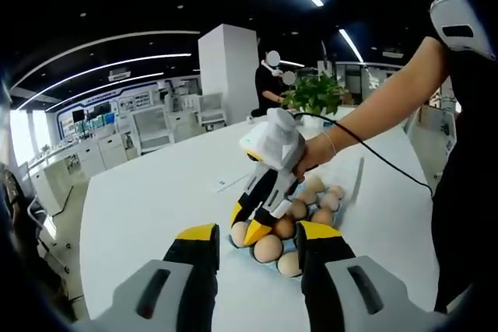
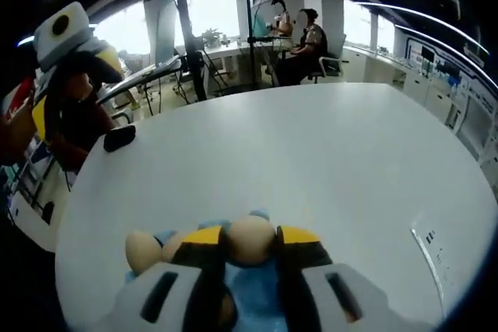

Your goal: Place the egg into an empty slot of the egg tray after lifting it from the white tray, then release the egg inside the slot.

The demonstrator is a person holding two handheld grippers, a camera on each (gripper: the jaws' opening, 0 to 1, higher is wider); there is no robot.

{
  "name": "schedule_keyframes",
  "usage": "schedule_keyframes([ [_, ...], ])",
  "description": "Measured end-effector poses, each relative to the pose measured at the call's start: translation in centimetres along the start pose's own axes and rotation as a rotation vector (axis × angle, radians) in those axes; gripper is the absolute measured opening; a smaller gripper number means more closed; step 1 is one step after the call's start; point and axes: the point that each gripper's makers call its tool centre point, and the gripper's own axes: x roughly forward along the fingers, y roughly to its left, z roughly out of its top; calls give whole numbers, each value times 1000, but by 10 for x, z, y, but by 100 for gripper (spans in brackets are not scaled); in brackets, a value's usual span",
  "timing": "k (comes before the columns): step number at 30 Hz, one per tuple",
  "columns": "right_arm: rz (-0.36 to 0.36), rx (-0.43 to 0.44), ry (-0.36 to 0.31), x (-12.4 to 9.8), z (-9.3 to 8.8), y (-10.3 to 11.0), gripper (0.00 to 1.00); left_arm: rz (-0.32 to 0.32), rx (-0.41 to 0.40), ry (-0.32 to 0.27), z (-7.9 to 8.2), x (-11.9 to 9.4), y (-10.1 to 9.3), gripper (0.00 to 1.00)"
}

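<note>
A blue egg tray (image 1: 261, 262) holding several tan eggs (image 1: 268, 248) lies on the white table (image 1: 156, 200), just beyond my left gripper (image 1: 258, 232), which stands open with nothing between its fingers. A person's hand brings my right gripper (image 1: 247, 221) in from the right, tips down at the tray's near-left corner. In the right gripper view, my right gripper (image 2: 251, 237) is shut on an egg (image 2: 250, 235) directly over the blue egg tray (image 2: 257, 289). Two more eggs (image 2: 142, 250) sit to its left. More eggs (image 1: 323, 215) lie farther back beside a thin white tray rim (image 1: 359, 180).
A slip of paper (image 1: 230, 184) lies on the table behind the trays, and a potted plant (image 1: 315, 95) stands at the far end. A small black object (image 2: 119, 138) rests near the table's far-left edge. People sit at desks beyond. A black cable (image 1: 381, 157) trails from the right gripper.
</note>
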Motion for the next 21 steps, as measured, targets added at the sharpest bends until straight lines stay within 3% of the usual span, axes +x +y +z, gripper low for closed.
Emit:
schedule_keyframes([
  [8, -9, -2, -11, -2, 1, -1, 28, 5, 0, -4, 1, -1, 1, 40],
  [21, -32, 81, -111, -16, -2, -3, 30, 12, 6, -3, 2, -3, 1, 40],
])
